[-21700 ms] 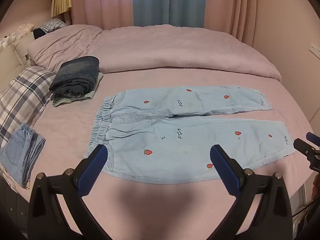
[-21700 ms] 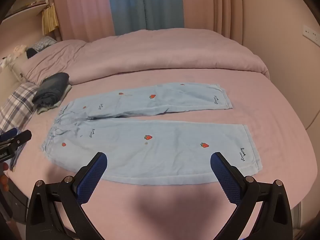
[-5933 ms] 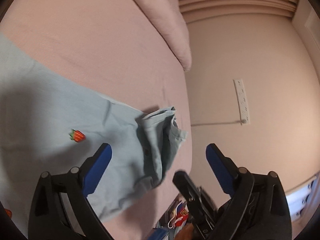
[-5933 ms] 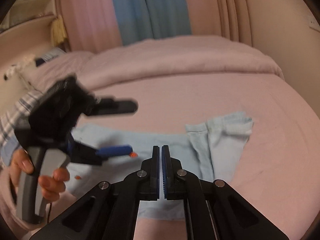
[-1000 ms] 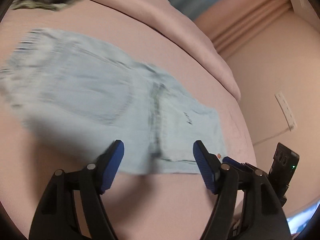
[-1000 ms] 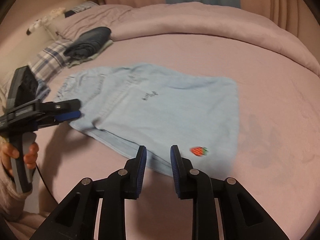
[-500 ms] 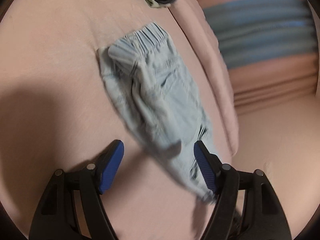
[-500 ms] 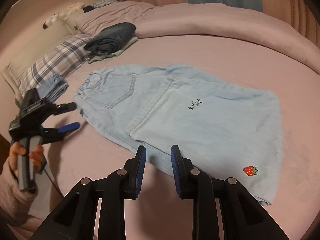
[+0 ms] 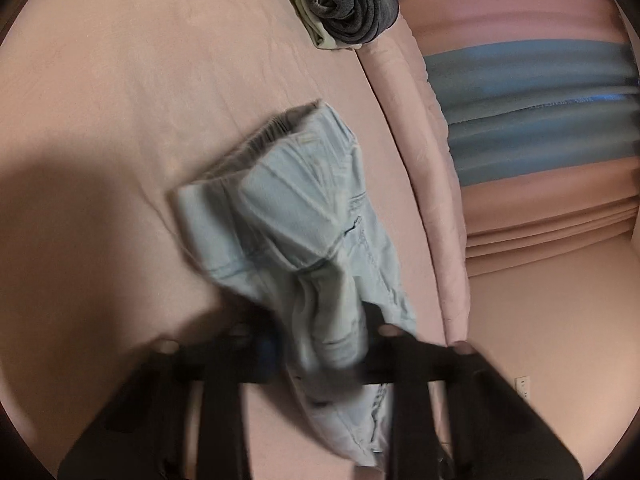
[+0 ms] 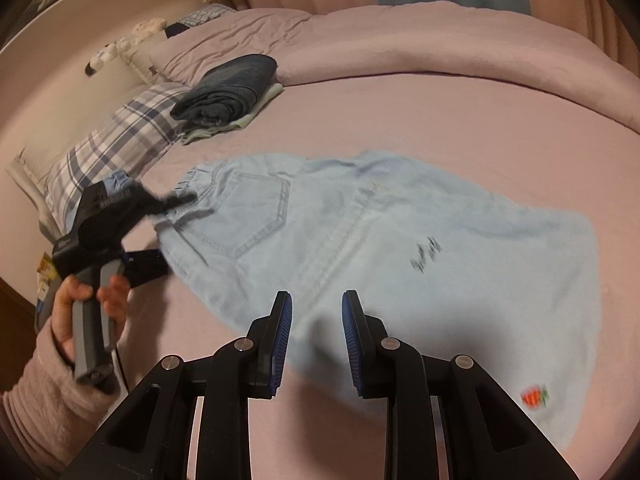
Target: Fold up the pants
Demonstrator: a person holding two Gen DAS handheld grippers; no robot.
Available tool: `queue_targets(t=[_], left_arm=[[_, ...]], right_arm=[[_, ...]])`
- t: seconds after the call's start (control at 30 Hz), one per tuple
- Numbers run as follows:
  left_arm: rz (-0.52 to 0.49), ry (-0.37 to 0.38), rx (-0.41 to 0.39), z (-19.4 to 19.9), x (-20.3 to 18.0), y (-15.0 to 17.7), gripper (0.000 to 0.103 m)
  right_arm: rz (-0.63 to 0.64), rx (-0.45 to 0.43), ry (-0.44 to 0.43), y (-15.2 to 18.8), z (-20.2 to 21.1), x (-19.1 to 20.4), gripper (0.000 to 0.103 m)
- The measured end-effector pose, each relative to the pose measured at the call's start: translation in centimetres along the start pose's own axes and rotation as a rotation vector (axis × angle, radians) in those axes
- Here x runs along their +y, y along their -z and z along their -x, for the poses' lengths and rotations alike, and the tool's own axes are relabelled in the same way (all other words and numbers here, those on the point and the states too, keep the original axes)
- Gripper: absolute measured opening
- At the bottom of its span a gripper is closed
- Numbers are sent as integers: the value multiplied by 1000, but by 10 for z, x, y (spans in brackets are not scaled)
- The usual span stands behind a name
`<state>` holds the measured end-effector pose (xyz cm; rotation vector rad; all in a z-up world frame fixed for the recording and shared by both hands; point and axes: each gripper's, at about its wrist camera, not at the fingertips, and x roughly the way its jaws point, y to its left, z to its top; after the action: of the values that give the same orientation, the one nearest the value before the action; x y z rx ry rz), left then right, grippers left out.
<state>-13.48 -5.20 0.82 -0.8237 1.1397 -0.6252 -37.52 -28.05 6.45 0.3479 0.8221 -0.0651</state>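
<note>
Light-blue denim pants (image 10: 360,220) with a red strawberry patch (image 10: 536,396) lie folded on the pink bed sheet (image 10: 440,128), back pocket up. My left gripper (image 10: 160,232), held in a person's hand (image 10: 80,308), reaches the waistband corner at the left. In the left wrist view the pants (image 9: 288,208) bunch up and narrow between the blurred jaws of that gripper (image 9: 320,344), which are closing on the fabric. My right gripper (image 10: 316,340) hovers over the near edge of the pants, its blue pads (image 10: 282,340) a small gap apart with nothing pinched.
A stack of dark folded clothes (image 10: 228,88) sits at the back left, also in the left wrist view (image 9: 348,0). A plaid pillow (image 10: 116,140) and small folded jeans (image 10: 118,182) lie at the left. A rolled pink duvet (image 10: 440,40) lines the far side.
The left jaws went from wide apart to closed around the waistband corner, which now bunches between them. The right gripper moved in over the near edge of the pants, its gap unchanged.
</note>
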Motion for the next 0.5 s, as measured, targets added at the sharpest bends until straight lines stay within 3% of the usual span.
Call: queue_targets(t=[0.2,0.3,0.4,0.5], left_arm=[[-226,-53,-31,10,-23,11,19],[-324,-58,-46,15,-35,15,19],[-372,-65,-44,12,-41,13,19],[-408,-81,-36,9,-42,12,19]], right_arm=[[-22,38,-5,-52,-55,-5,25],[-24,82,55,-72,-90,-5,18],[-45,192,108,-75,-128,-9,17],[-36,206,132,-79,-129,-5,17]])
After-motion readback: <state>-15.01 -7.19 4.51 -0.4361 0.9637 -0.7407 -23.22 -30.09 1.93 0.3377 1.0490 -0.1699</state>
